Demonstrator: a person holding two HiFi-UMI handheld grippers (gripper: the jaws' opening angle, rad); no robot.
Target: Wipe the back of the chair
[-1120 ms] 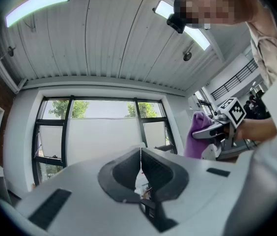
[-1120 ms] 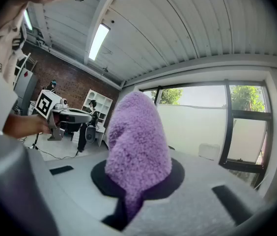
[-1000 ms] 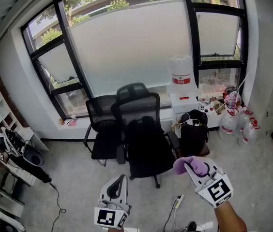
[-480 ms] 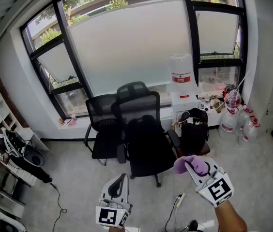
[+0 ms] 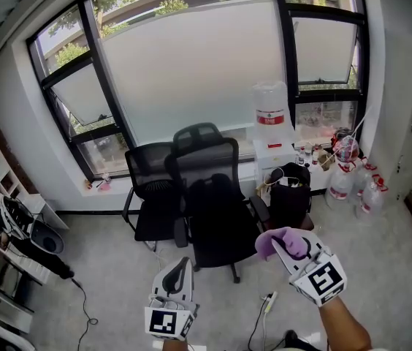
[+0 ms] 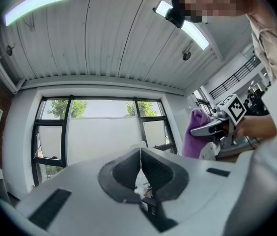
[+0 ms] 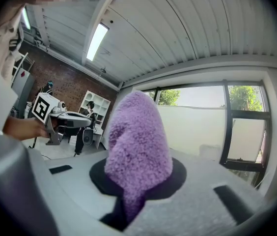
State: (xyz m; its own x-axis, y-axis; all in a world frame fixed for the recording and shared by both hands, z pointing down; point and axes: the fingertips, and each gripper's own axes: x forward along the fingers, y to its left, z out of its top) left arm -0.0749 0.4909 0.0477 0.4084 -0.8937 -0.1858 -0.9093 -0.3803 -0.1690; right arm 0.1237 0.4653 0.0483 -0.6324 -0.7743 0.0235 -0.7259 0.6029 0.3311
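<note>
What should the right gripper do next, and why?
Probably reach the right gripper forward toward the backrest of the nearer black chair. It is shut on the purple cloth, which hangs in the air short of the chair, touching nothing. The left gripper is shut and empty, held low.

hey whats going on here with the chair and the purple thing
A person holds a tool in each hand, facing a black chair by the window. The right tool is shut on a purple cloth, held short of the chair. The left tool is shut and empty. The cloth isn't touching the chair's back yet.
</note>
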